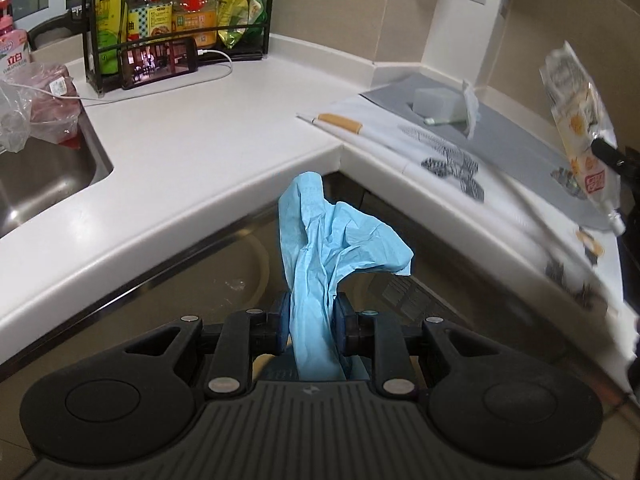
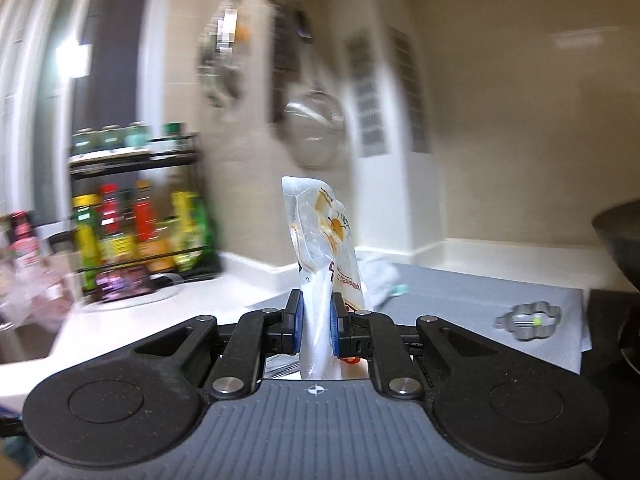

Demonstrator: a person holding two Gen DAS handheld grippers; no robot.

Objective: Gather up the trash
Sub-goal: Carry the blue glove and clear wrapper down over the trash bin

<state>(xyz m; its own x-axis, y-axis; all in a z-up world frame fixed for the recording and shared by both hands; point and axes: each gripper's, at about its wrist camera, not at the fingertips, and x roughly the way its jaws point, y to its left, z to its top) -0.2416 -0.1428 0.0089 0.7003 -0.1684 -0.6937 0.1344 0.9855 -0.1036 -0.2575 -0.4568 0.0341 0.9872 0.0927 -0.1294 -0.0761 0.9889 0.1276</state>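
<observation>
My left gripper (image 1: 311, 322) is shut on a crumpled light-blue paper towel (image 1: 336, 236), which stands up between the blue pads below the corner of the white counter (image 1: 192, 148). My right gripper (image 2: 317, 322) is shut on a clear spouted sauce pouch (image 2: 324, 232) with yellow and red print, held upright above the counter. That same pouch (image 1: 584, 136) shows at the right edge of the left wrist view, hanging in the air from the right gripper's black finger. On the grey mat (image 1: 500, 132) lie a crumpled white tissue (image 1: 472, 108) and a pale block (image 1: 434, 100).
A steel sink (image 1: 40, 176) holds a plastic bag (image 1: 24, 116) at the left. A black rack of bottles (image 1: 172, 12) and a phone (image 1: 160, 62) on a cable stand at the back. A flower-shaped metal cutter (image 2: 528, 318) lies on the mat, a dark pan (image 2: 620, 236) beside it.
</observation>
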